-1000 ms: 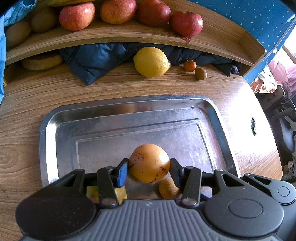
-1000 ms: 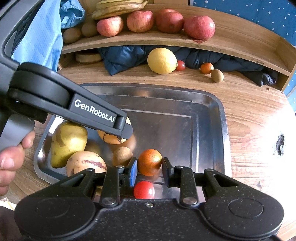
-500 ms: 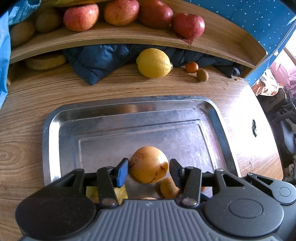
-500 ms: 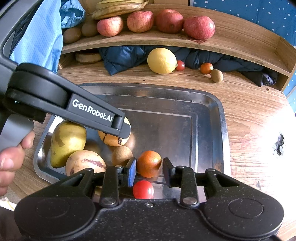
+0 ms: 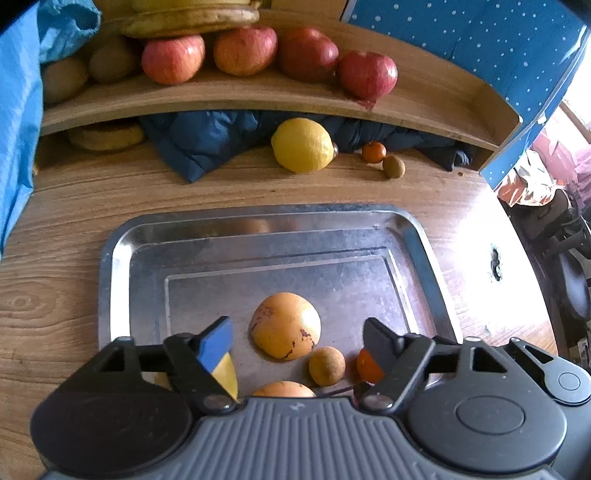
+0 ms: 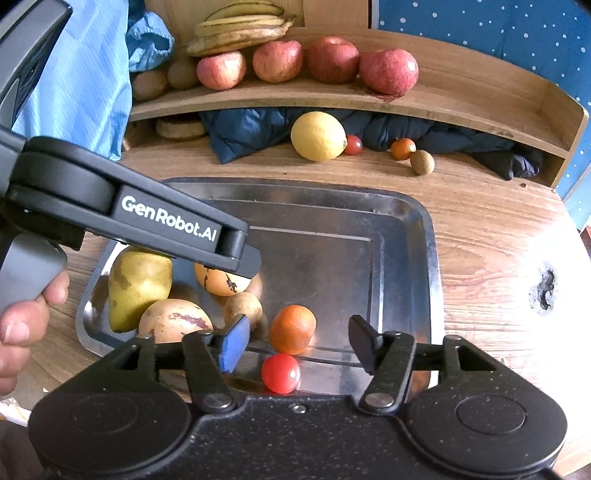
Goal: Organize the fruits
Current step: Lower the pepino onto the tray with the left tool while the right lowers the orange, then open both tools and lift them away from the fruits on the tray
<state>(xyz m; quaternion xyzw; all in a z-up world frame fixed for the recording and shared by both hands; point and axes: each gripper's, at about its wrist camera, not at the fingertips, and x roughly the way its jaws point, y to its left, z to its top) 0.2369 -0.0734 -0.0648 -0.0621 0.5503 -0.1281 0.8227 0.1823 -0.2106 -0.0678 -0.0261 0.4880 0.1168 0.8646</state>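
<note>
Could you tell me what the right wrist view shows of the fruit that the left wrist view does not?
Only the right wrist view shows the green pear whole, the cherry tomato in the tray, the bananas and the left tongs from outside. Only the left wrist view shows the room past the table. Both share the metal tray, the spotted orange fruit, the lemon and four apples; both tongs' jaws are opening, gripping nothing.

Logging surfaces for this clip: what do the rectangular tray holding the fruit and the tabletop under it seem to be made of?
The rectangular silver tray looks like bare metal, probably steel: a dull grey sheen, blurred reflections of the fruit, and a pressed stepped rim. The brown tabletop shows wood grain with a smooth, faintly glossy finish; whether solid wood or printed laminate cannot be told.
</note>
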